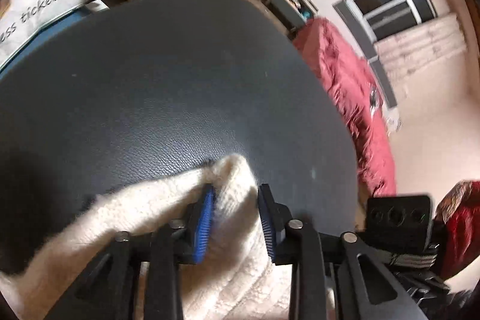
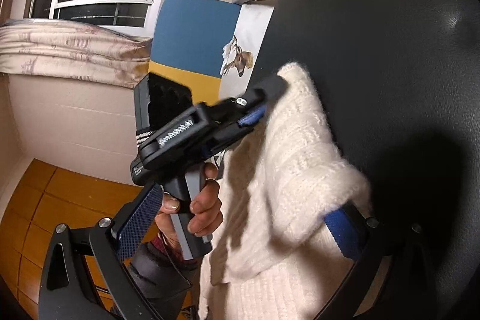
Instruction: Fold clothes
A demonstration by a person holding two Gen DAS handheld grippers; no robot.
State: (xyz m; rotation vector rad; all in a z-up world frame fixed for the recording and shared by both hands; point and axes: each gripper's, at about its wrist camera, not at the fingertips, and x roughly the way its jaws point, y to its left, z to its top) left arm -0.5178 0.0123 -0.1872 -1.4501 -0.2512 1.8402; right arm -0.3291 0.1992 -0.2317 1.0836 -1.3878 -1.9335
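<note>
Through my left wrist camera, my left gripper [image 1: 237, 218] stood parted, the cream knit sweater [image 1: 168, 224] lying between and under its blue-padded fingers [image 1: 205, 225], touched but not pinched; I judged I was setting a corner flat on the dark leather-grain table [image 1: 168, 74]. A red quilt [image 1: 348, 92] lay beyond its edge, shelves and a window [image 1: 390, 5] behind. Through the right wrist camera, my right gripper [image 2: 240, 233] gaped wide, sweater draped over one finger, nothing clamped. My left hand [image 2: 192, 209] held its gripper's handle beside the garment at the table's edge, above orange flooring [image 2: 30, 200].
</note>
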